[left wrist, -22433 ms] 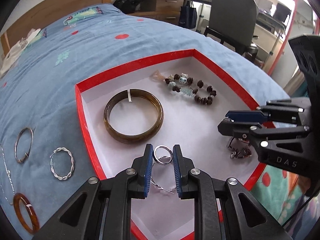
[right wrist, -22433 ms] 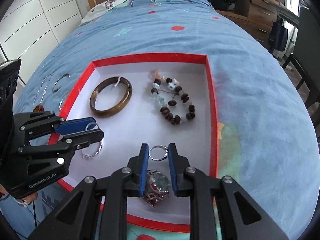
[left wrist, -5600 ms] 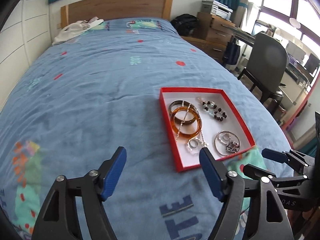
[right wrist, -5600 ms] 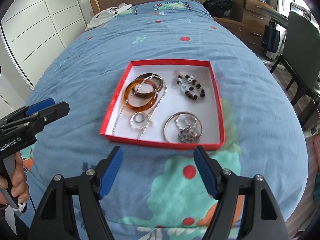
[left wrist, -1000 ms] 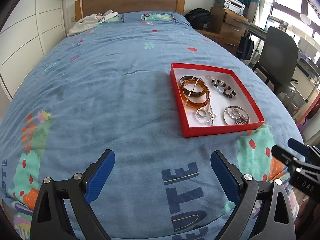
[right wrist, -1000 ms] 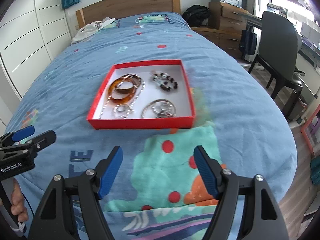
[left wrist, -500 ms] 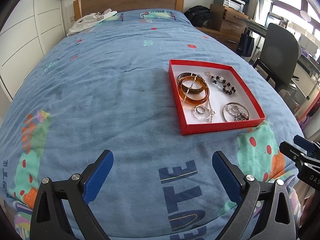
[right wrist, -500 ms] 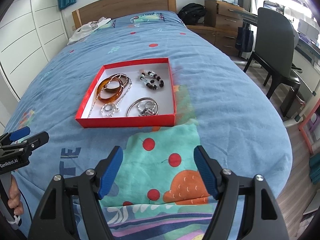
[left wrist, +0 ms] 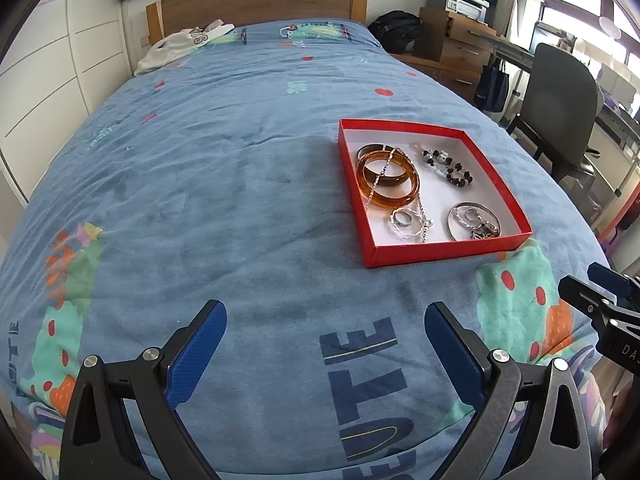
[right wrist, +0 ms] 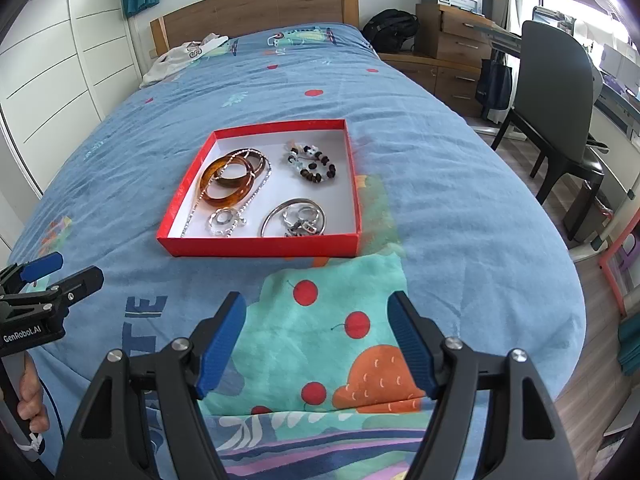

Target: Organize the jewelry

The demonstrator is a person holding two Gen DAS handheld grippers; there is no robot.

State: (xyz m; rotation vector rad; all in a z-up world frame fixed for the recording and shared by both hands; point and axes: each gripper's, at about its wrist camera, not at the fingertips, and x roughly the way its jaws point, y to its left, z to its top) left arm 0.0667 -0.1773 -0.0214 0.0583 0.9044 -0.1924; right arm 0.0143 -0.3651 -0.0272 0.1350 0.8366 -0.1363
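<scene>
Bedspread (right wrist: 420, 152): blue, scattered red dots, with a teal patch bearing red cherries and orange shapes near the foot. Box (right wrist: 260, 246): red walls, white floor. Bangle (right wrist: 226, 184): translucent amber-brown. Bead bracelet (right wrist: 312, 166): dark brown and pale beads. Chain (right wrist: 256, 188) and rings (right wrist: 222, 218): silver. Headboard (right wrist: 256, 4): light brown wood. Chair (right wrist: 556, 92): dark grey. Gripper pads (right wrist: 222, 342): blue, on black frames.

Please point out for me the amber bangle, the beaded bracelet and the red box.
amber bangle (right wrist: 224, 199), right wrist view, on its near rim.
beaded bracelet (right wrist: 316, 177), right wrist view, on the dark beads at its near side.
red box (right wrist: 260, 247), right wrist view, on its near outer wall.
</scene>
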